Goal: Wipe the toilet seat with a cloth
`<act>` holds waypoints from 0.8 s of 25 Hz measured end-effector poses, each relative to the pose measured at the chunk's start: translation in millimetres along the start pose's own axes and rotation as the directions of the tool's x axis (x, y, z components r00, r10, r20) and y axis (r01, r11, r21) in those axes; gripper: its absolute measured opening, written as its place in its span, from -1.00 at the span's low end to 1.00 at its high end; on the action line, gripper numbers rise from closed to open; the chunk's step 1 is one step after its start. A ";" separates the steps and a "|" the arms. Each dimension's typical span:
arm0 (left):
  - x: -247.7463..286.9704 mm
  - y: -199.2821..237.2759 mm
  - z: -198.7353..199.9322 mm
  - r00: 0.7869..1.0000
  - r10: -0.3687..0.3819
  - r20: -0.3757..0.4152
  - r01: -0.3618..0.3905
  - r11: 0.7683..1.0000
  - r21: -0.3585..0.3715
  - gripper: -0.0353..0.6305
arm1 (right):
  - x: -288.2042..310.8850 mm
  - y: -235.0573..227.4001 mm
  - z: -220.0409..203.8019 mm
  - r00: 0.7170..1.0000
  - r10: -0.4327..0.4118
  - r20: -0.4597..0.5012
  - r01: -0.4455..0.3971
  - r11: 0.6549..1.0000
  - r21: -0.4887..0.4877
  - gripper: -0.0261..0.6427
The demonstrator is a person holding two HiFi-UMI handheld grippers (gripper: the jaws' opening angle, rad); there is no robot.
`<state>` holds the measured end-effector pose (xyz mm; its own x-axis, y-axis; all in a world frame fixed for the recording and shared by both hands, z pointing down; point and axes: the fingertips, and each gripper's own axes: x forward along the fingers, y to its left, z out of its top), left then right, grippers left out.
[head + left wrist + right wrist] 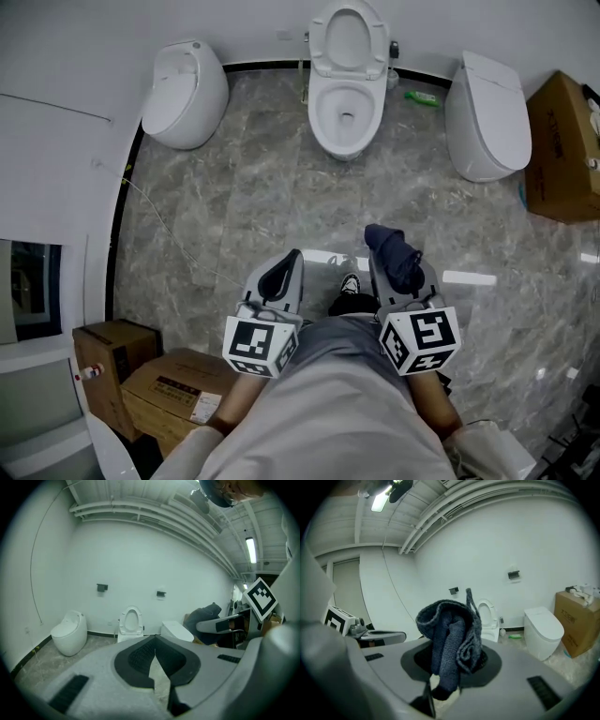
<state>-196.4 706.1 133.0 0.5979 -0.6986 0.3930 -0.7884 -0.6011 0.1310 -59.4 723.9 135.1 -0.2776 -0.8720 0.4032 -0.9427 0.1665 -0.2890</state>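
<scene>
Cloth (450,639) bunched in right tongs (449,679), pinched tight, sticking up past the tips. Left tongs (154,660) pressed together, empty. Middle toilet (347,112) well ahead of both.

Counted three white ceramic toilets along the far wall: a rounded closed one at left (185,92), an open-lidded one in the middle (348,80), a closed one at right (487,117). Counted three brown cardboard boxes: two side by side at lower left, a smaller (111,349) and a larger (173,392), plus one at the right edge (561,141). Noted two grey hand-held grippers, the left gripper (279,274) and the right gripper (401,277), with two black-and-white marker cubes, one left (260,345), one right (420,340). Found one dark blue knitted cloth (452,644), one small green object on the floor (422,97), and two black wall fittings, one left (102,587), one right (161,593).
</scene>
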 end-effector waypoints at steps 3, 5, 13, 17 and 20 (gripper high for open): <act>21.8 5.3 5.5 1.000 -0.013 -0.004 0.013 1.000 -0.021 -0.87 | 17.8 -7.9 10.0 1.000 0.021 -0.018 -0.021 1.000 0.005 -0.63; 34.5 5.4 10.4 1.000 -0.022 -0.005 0.022 0.999 -0.034 -0.87 | 27.0 -12.4 13.2 0.999 0.033 -0.035 -0.033 0.999 0.006 -0.63; 85.5 32.8 20.6 0.998 -0.070 -0.006 0.069 0.992 -0.108 -0.87 | 80.8 -21.5 18.9 0.994 0.032 -0.104 -0.033 0.999 -0.002 -0.63; 137.3 59.3 32.4 0.992 -0.124 -0.007 0.122 0.986 -0.115 -0.87 | 129.7 -40.2 32.8 0.991 -0.006 -0.131 0.006 1.000 -0.002 -0.63; 180.9 92.6 52.7 0.987 -0.161 0.000 0.160 0.980 -0.118 -0.87 | 179.4 -47.2 58.6 0.991 -0.027 -0.134 0.024 1.000 -0.019 -0.63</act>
<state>-153.6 503.7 168.2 0.7172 -0.5925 0.3668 -0.6939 -0.6552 0.2985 -53.9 532.7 170.2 -0.2745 -0.8063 0.5239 -0.9526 0.1539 -0.2624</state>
